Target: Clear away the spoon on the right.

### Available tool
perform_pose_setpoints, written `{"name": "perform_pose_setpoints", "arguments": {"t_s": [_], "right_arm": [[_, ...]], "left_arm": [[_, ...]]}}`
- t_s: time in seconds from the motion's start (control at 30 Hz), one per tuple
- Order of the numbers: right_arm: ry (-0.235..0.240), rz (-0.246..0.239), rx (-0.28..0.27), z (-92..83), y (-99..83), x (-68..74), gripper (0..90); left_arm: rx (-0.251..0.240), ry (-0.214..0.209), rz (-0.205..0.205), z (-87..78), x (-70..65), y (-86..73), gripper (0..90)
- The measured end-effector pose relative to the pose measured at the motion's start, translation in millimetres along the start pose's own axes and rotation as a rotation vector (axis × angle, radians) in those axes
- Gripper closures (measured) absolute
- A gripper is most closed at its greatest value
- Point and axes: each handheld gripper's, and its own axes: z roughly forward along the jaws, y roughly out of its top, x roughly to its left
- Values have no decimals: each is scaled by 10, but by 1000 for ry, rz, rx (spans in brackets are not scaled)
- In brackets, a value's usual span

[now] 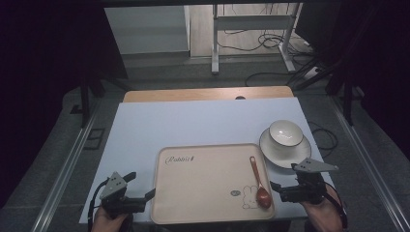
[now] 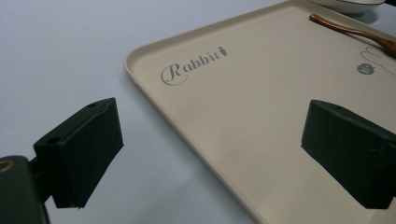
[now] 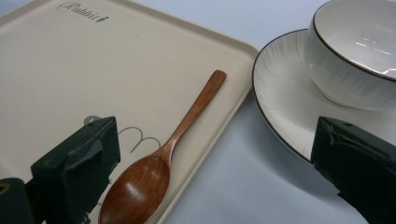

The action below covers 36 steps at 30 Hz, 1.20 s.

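A beige tray (image 1: 208,146) printed "Rabbit" lies at the near middle of the white table. A brown wooden spoon (image 1: 258,182) rests along the tray's right side, bowl end toward me. My right gripper (image 1: 285,178) hovers just right of the spoon's bowl end, open. In the right gripper view its jaws (image 3: 215,154) stand wide apart, with the spoon (image 3: 187,121) lying loose on the tray (image 3: 140,60) near the left jaw. My left gripper (image 1: 141,185) is open at the tray's near left corner. Its jaws (image 2: 210,135) straddle the tray's rim (image 2: 135,51) without touching it.
A white bowl (image 1: 285,133) stands on a white plate (image 1: 275,154) just right of the tray's far corner, close to the right gripper; both also show as the bowl (image 3: 355,56) and plate (image 3: 285,98). Bare white tabletop (image 1: 193,121) stretches behind the tray.
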Motion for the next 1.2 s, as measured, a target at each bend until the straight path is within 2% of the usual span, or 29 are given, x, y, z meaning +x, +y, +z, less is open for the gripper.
{"name": "perform_pose_setpoints", "arguments": {"t_s": [0.37,0.5,0.7,0.9,0.93,1.2], "right_arm": [[-22,20,-7,-96,-92,2,7],[-44,52,-26,-139,-167,-4,0],[-86,64,-75,-202,-269,22,0],[-109,80,-117,-227,-376,23,0],[-119,92,-127,-228,-424,16,0],[-110,125,-140,-201,-562,-13,0]], "left_arm": [[1,0,-1,1,-1,0,52],[0,1,-3,1,1,0,51],[2,3,-3,2,0,1,51],[2,4,-4,2,0,1,50],[2,5,-4,3,0,1,50],[1,5,-4,1,2,1,49]]}}
